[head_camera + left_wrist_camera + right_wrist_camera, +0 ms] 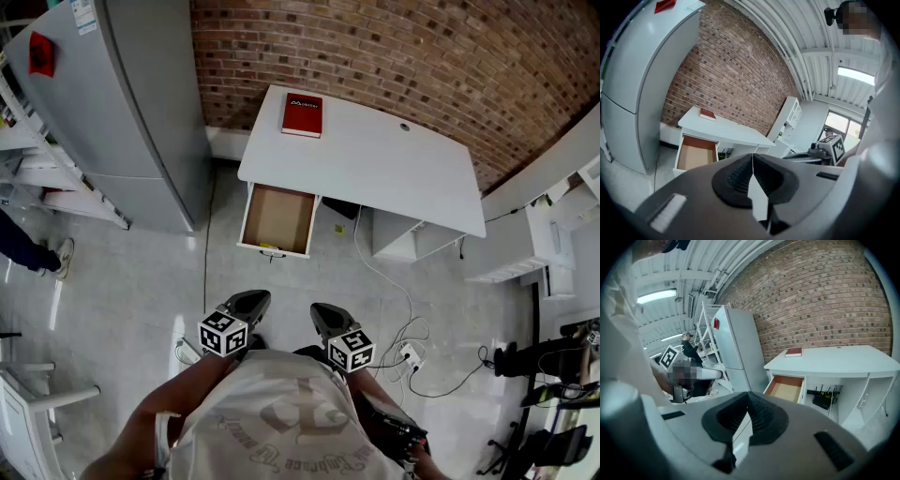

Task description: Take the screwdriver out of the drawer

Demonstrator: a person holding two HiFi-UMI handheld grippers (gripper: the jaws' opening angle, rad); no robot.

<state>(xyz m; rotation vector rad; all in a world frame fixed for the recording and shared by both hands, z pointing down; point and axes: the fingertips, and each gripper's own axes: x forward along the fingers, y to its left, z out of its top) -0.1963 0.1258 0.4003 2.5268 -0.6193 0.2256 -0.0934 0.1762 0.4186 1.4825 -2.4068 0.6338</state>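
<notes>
Drawer [277,218] open under desk [375,159]; hand-held grippers [251,300] [324,311] closed, empty.

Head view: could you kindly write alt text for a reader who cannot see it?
Seen from above, a white desk against a brick wall has its drawer pulled open, a red book on top. In the foreground the person holds the left gripper and right gripper, both shut and empty, well short of the drawer.

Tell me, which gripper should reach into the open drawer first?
Left, probably. The open drawer sits more in line with the left gripper than the right gripper. Both are shut and empty, about equally far back from it.
</notes>
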